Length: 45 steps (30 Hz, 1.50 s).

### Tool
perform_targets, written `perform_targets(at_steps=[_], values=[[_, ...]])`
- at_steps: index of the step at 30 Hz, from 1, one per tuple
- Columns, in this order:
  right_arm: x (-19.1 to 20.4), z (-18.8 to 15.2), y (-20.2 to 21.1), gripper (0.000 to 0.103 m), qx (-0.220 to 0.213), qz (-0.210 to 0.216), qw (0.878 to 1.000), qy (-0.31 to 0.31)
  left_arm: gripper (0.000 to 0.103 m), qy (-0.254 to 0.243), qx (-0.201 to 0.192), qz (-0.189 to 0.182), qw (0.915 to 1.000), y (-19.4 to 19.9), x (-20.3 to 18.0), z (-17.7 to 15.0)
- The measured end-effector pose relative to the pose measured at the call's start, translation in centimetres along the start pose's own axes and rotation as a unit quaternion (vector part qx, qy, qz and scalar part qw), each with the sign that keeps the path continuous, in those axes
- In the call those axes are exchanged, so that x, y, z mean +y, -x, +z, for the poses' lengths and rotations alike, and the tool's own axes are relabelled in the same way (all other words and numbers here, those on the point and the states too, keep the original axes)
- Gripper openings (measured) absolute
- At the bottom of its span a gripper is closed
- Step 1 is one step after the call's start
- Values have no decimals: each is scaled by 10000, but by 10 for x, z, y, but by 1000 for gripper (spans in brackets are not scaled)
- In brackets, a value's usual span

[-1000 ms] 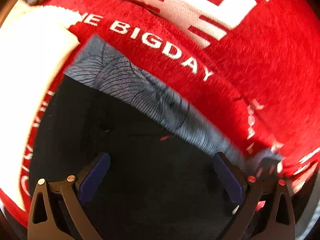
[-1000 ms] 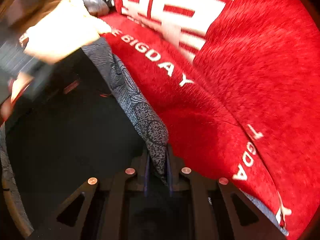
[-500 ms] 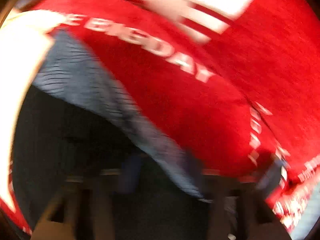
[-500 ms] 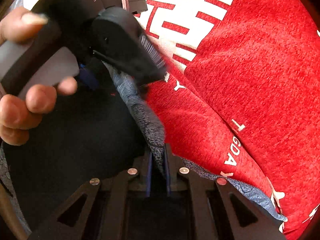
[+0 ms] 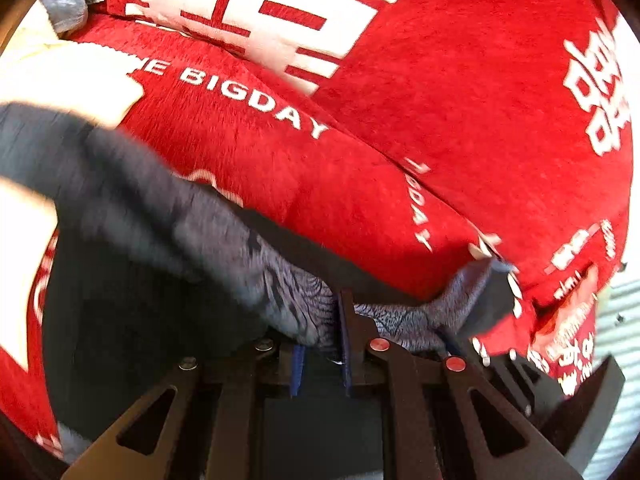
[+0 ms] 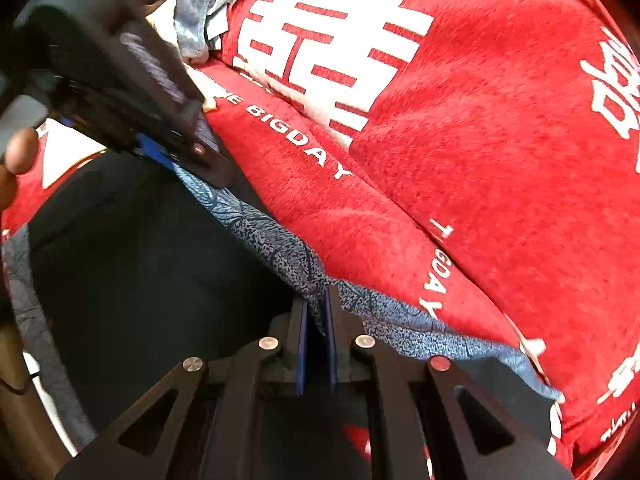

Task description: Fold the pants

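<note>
My left hand-held gripper (image 5: 320, 320) pinches the blue patterned edge of the dark pants (image 5: 140, 320); my right hand-held gripper (image 6: 318, 312) pinches that edge too. A red blanket (image 6: 500, 160) lies under them

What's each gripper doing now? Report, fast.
Left gripper: closed on the pants hem.
Right gripper: closed on the pants hem.
</note>
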State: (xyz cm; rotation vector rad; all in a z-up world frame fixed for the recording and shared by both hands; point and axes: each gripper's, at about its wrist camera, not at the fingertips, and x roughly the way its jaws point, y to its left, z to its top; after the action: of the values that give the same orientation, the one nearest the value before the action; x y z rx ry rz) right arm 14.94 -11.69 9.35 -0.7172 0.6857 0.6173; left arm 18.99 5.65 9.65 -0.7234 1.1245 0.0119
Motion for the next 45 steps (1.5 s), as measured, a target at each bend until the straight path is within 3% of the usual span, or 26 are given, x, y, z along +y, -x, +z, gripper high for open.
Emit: perform_targets(at_steps=[8,19,22,24,26,28,30,32,35,37,41,43,45], values=[[41,-33,63,8,-133,-183,9997,-3,16,-441,31,-200,9988,37,11,-75],[96,-80,69,9,298,3,9992,-254,16,-37,678,-247,9974,15,66,-128],[94,-88,76,13,331,247,9971,-638,16,-114,690,-113,9975,12,71,-136],[86,-93,82,30,285,367,9937,-1023,16,-182,743,188,9969,7,77,-141],[71,-99,92,38,186,392,9879,-1490,16,-97,887,391,9952,0,87,-146],[51,-105,98,47,128,282,9797,-1980,16,75,1005,331,9944,-5,100,-152],[27,-109,98,64,178,-126,9702,-2413,16,51,972,318,9947,-2,102,-155],[-2,-114,93,73,370,-613,9553,-2867,16,-131,902,435,9949,2,96,-156],[-54,-125,76,73,622,-994,9226,-3676,16,-435,796,661,9937,6,84,-159],[-88,-126,55,73,1007,-1344,9027,-3962,16,-544,769,768,9926,6,79,-161],[-128,-113,17,74,1411,-1517,8917,-4025,16,-588,764,850,9917,10,72,-161],[-143,-106,-6,79,1638,-1508,8843,-4105,17,-713,758,938,9901,15,69,-165],[-151,-105,-26,82,1926,-1506,8774,-4128,35,-878,836,1111,9864,19,65,-170]])
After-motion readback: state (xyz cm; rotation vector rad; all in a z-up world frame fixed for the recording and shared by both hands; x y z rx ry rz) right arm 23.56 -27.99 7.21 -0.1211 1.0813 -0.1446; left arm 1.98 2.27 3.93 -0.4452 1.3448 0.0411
